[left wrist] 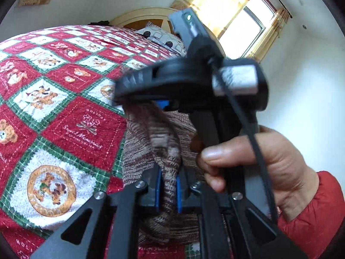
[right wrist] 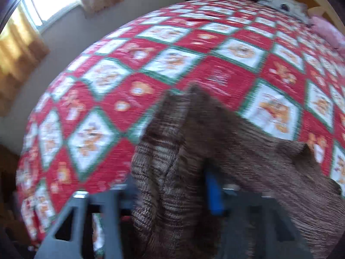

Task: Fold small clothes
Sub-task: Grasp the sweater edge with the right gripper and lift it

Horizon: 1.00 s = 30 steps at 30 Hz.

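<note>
I saw my left gripper (left wrist: 168, 191) clamped on the brown knit garment (left wrist: 155, 142) above the quilt (left wrist: 64, 112); my right gripper (right wrist: 179, 192) also pinched it, cloth bunched between its fingers.

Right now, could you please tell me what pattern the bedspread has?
The bedspread is a red, white and green diamond patchwork with teddy bears, clearest in the left wrist view.

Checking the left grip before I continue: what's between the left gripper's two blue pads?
The brown knit garment, a bunched fold pinched between the left gripper's pads, seen in the left wrist view.
</note>
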Motion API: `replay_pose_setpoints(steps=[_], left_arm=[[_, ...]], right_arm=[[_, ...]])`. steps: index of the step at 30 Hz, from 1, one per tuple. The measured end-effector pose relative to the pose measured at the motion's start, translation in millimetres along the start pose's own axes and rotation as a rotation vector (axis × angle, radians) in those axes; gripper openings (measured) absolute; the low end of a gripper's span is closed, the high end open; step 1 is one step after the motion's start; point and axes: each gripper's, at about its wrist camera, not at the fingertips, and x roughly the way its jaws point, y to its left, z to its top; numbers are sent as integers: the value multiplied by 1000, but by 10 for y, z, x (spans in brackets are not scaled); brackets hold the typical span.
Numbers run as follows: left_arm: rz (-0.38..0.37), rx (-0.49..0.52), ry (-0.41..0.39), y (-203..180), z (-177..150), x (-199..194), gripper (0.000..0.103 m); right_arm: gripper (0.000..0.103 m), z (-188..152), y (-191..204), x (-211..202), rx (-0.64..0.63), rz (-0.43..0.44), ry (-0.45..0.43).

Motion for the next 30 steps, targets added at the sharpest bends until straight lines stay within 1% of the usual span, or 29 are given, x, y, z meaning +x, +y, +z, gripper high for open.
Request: replay_pose_setpoints(steps=[1, 2, 5, 8, 11, 15, 18, 20, 23, 25, 27, 30], left_arm=[[-8, -10, 11, 33, 22, 35, 11], [-15, -18, 22, 42, 23, 51, 11], [-12, 2, 35, 16, 33, 72, 11], [-2, 56, 38, -115, 64, 72, 11], [-19, 98, 47, -266, 100, 74, 11], [-67, 171, 55, -636, 126, 117, 11], [-106, 228, 69, -947, 106, 207, 11], [-133, 247, 87, -1109, 63, 281, 11], [-168, 290, 113, -1406, -65, 386, 11], [-194, 318, 141, -1608, -168, 480, 11], [-208, 335, 165, -1744, -243, 572, 11], [-215, 363, 207, -1919, -382, 724, 11]], right_arm=[[23, -16, -100, -28, 23, 12, -9], [20, -37, -194, -50, 61, 44, -20], [17, -104, -337, -113, 118, 93, -48], [16, -152, -416, -304, 156, 107, -96], [16, -196, -510, -571, 162, 111, -141], [16, -255, -782, -895, 179, 94, -166], [16, -346, -1063, -1166, 182, 57, -185], [16, -435, -1231, -1337, 164, 18, -190], [16, -610, -1502, -1544, 154, -35, -194], [16, -786, -1715, -1656, 158, -63, -191], [16, -962, -1922, -1709, 183, -70, -192], [16, -1201, -2187, -1703, 230, -51, -198]])
